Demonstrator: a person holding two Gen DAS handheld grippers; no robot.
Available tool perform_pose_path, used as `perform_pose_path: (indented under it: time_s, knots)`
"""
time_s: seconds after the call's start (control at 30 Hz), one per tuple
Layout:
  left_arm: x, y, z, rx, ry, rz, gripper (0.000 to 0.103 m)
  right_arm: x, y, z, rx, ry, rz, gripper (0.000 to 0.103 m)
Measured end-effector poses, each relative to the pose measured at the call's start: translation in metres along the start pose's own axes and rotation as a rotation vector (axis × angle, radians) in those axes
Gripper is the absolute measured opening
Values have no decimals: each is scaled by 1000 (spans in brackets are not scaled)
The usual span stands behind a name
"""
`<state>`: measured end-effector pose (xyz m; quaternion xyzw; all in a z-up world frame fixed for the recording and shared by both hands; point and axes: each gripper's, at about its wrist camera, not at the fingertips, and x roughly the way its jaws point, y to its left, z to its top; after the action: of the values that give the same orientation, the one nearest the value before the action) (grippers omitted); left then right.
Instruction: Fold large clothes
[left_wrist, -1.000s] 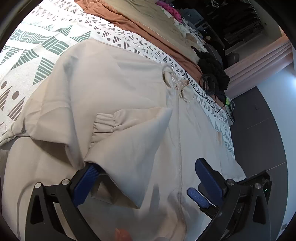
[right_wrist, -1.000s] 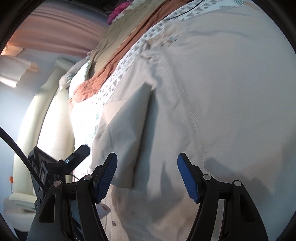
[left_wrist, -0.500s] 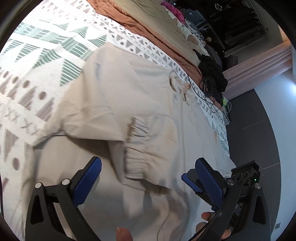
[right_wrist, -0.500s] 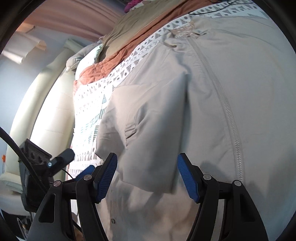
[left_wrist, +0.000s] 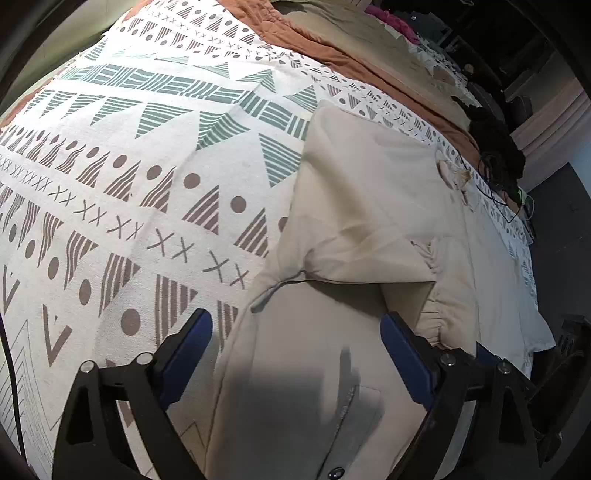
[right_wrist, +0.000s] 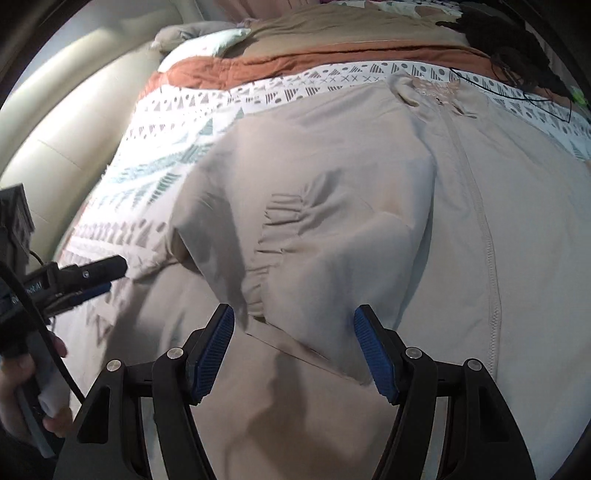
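Note:
A large beige zip-up jacket (left_wrist: 373, 206) lies spread on a patterned bedspread (left_wrist: 147, 155). One sleeve is folded across the front, its gathered cuff (left_wrist: 434, 317) near the zip. My left gripper (left_wrist: 295, 354) hangs over the jacket's left side edge; its jaws are closing with nothing pinched between them. In the right wrist view the jacket (right_wrist: 480, 221) fills the frame, with the folded sleeve (right_wrist: 295, 236) and its cuff in the middle. My right gripper (right_wrist: 293, 347) stands open just above that sleeve's lower edge, touching nothing. The left gripper (right_wrist: 88, 277) shows at the left.
A rust-coloured blanket (left_wrist: 332, 51) and a tan cover (right_wrist: 351, 29) lie further up the bed. A dark heap of clothes (left_wrist: 495, 144) with a black cable sits by the collar. A padded cream headboard (right_wrist: 74, 92) stands on the left. A hand (right_wrist: 22, 376) holds the left gripper.
Both grippers have swung to the left over the jacket. The left one now sits over the jacket's side edge with more bedspread in view, its jaws narrower. The right one rolled and faces the folded sleeve.

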<state>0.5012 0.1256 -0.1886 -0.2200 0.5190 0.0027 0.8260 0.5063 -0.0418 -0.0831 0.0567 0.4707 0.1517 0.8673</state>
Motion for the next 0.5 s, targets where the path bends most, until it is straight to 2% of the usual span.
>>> perform_pose_path:
  time_s: [0.07,0.17,0.3,0.4,0.5]
  knots:
    - [10,6,0,4,15,41,76,14,-1,-2,-9,41,-76,66]
    - [23,7,-1,26,31,76,64,25,-14,-1,33,75,-94,66]
    - [31,4,2,62,11,119,54,22,-40,4,98,40,-159,66]
    - [33,4,8,55,2,128,46,17,-63,6,186,23,-142,66]
    - [34,7,17,52,-7,149,43,16,-85,4,249,14,-109,64]
